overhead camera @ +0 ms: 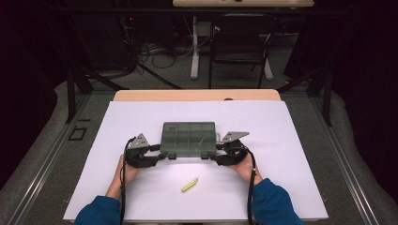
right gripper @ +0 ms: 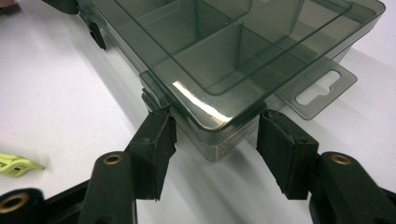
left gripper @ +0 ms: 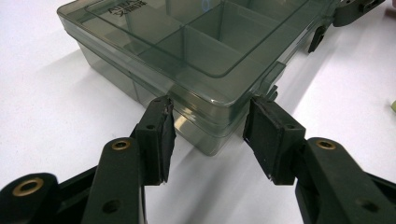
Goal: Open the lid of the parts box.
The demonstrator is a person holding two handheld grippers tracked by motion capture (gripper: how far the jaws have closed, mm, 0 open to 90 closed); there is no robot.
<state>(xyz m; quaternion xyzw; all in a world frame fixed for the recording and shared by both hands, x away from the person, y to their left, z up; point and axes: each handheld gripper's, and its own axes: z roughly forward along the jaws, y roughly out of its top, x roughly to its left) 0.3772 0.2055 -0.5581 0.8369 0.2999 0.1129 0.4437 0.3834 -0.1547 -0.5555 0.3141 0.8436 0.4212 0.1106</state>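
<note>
Smoky plastic compartment box (left gripper: pixel 187 51), embossed lid lettering unreadable, white table (overhead camera: pixel 141 117)

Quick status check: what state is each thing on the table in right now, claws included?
Plastic box: lid shut, flat on the table, latches facing the person.
Left claw: jaws at the box's near left corner, grip unclear.
Right claw: jaws at the near right corner, grip unclear.
Yellow-green clip: lying loose, untouched.

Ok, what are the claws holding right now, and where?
Each claw straddles a near corner of the smoky compartment box: left claw, right claw. A firm grip cannot be told.
</note>
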